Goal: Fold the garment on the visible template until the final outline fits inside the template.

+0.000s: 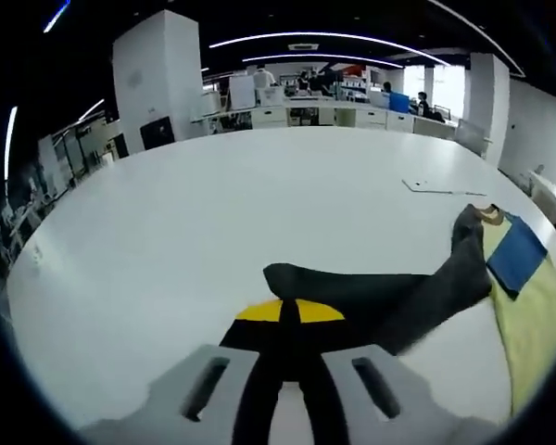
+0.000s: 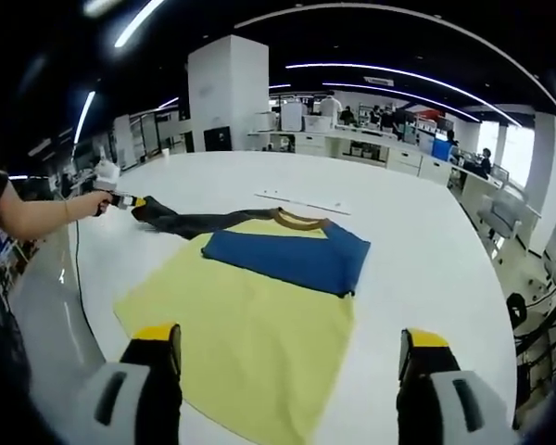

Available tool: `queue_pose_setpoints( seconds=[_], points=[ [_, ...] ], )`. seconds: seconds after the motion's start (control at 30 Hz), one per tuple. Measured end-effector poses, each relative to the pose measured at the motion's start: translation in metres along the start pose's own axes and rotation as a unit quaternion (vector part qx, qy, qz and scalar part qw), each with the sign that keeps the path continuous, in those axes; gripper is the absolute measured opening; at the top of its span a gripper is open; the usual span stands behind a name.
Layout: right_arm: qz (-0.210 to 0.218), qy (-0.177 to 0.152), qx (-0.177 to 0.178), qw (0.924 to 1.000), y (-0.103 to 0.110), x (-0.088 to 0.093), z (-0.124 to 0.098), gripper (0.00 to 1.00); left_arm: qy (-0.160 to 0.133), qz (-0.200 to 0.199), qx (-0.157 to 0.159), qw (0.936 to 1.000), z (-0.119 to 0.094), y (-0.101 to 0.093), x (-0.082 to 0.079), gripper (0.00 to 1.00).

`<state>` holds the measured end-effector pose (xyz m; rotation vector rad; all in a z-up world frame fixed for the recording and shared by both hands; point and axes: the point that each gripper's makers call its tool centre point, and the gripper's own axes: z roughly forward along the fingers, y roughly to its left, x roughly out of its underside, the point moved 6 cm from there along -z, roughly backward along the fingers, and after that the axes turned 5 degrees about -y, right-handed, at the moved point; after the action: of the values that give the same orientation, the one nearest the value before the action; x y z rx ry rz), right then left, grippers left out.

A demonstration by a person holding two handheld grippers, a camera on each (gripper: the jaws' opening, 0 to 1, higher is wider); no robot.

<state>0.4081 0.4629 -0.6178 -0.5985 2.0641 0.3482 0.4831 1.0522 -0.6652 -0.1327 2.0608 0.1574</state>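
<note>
**Holding a shirt sleeve stretched out to the side, ready to fold it in**

Gripping the cuff end of the long dark grey sleeve (image 1: 371, 298), my left gripper (image 1: 287, 371) is clenched on the fabric, its yellow-tipped jaws pressed together around it. The sleeve runs away from these jaws toward the right of the left gripper view, back to the shirt's body.

In the right gripper view, the yellow, blue and grey long-sleeved shirt (image 2: 259, 324) lies flat on the large white round table (image 2: 426, 250). Its brown collar points away from me, a blue panel is across the chest, and its yellow lower part is nearest me. I cannot make out a template outline. The sleeve's long axis extends leftward from the shoulder to my left gripper (image 2: 120, 198), held out at the table's left edge.

My right gripper (image 2: 292, 357) is released, jaws wide apart and grasping nothing, hovering over the shirt's near hem.

I judge the next move belongs to my left hand: carrying the sleeve rightward, across the chest.
</note>
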Motion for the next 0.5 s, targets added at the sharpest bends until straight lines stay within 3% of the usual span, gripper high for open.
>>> queue_pose_setpoints(
  seconds=[0.27, 0.37, 0.5],
  points=[
    [0.001, 0.002, 0.002, 1.0000, -0.001, 0.002, -0.002, 0.99, -0.040, -0.025, -0.024, 0.9986, -0.008, 0.012, -0.016, 0.00],
    [-0.001, 0.004, 0.002, 1.0000, -0.001, 0.002, -0.003, 0.99, -0.015, -0.065, -0.041, 0.9969, -0.008, 0.015, -0.007, 0.00],
    [-0.001, 0.004, 0.000, 1.0000, 0.000, 0.002, -0.002, 0.99, 0.010, -0.052, -0.044, 0.9976, -0.004, 0.016, 0.008, 0.00]
  ],
)
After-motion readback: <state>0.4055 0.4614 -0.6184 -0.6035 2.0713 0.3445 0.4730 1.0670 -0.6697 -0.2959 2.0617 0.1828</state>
